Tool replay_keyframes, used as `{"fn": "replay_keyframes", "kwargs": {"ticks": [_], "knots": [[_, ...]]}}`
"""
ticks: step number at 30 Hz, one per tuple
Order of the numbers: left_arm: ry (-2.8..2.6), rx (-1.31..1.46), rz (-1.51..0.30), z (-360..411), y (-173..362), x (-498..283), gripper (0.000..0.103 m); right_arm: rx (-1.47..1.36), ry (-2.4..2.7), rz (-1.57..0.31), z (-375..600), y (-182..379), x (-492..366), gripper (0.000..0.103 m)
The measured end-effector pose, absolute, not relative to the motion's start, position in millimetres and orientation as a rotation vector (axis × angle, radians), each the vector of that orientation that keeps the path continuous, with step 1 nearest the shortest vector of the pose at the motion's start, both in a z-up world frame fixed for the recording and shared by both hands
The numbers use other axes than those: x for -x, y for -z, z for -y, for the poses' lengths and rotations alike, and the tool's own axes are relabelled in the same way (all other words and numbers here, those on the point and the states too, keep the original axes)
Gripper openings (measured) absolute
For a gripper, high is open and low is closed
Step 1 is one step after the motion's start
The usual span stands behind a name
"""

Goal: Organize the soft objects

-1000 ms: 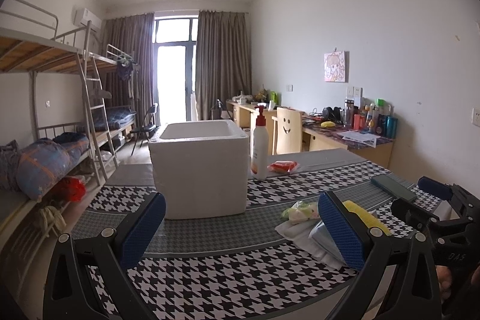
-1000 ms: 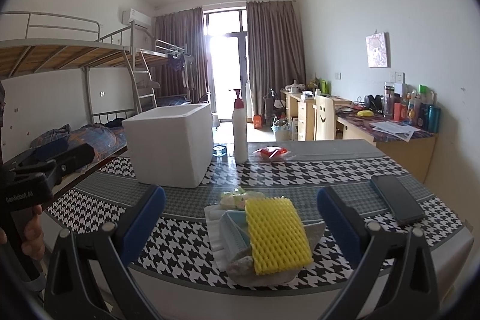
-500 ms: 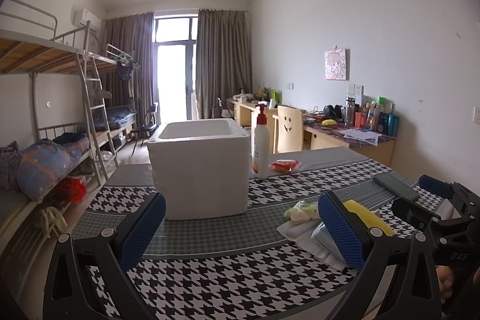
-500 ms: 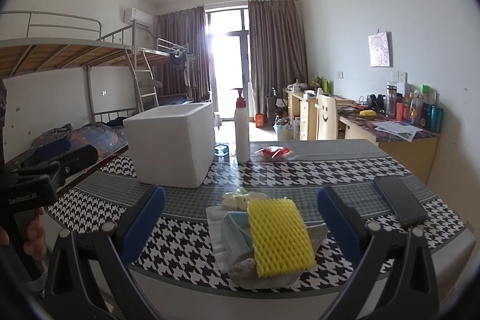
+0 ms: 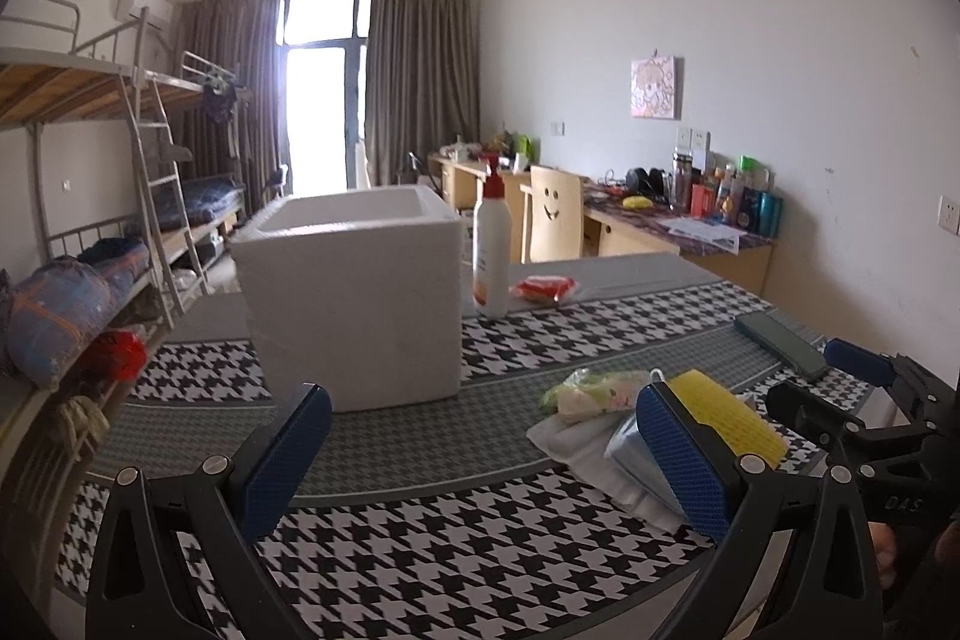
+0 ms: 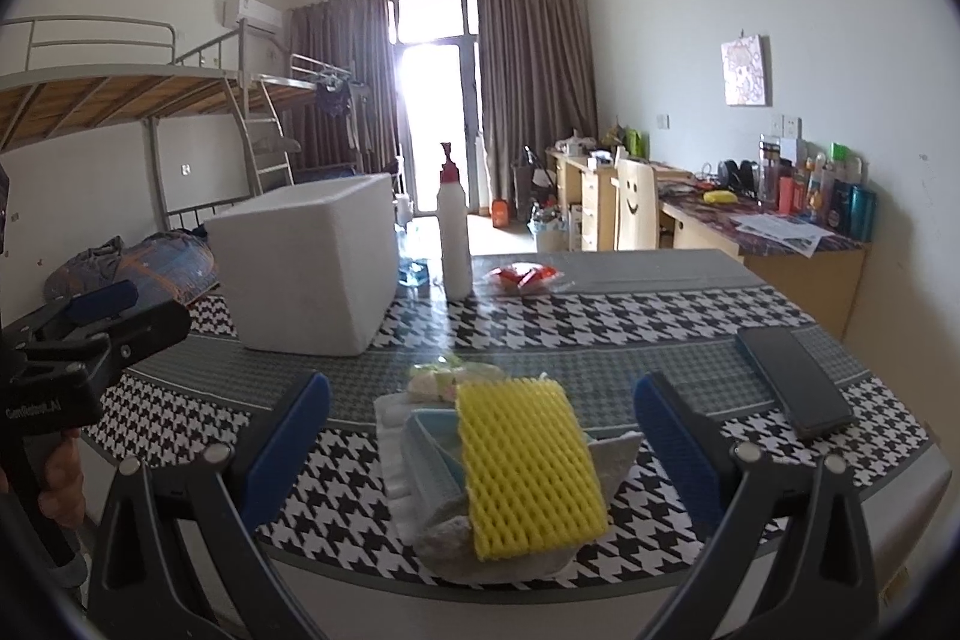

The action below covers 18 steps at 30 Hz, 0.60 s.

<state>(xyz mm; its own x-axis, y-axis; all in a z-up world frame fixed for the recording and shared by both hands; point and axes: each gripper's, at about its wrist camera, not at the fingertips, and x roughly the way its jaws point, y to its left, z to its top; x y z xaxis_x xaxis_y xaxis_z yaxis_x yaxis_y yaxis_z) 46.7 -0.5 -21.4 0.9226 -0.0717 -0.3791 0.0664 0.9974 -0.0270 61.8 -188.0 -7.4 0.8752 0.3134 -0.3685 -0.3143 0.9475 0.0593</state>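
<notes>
Your white foam box [image 5: 354, 298] fills the middle of the left view, its inside hidden. Lower centre of the right view, the soft pile [image 6: 498, 466] lies under a yellow foam net [image 6: 525, 460]; the layers beneath are hard to make out. Your left gripper [image 5: 480, 460] and right gripper [image 6: 480, 436] both gape wide, empty. "GenRobot.AI" reads at far left.

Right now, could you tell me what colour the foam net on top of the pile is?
Yellow; the foam net shows best in the right wrist view.
</notes>
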Motion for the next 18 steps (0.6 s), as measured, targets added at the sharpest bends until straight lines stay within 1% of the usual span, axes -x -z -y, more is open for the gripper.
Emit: {"fn": "replay_keyframes", "kwargs": {"ticks": [18], "knots": [[0.164,0.038,-0.585,21,50,-88,0.102,0.002,-0.287,-0.499,207,37,-81,0.102]]}}
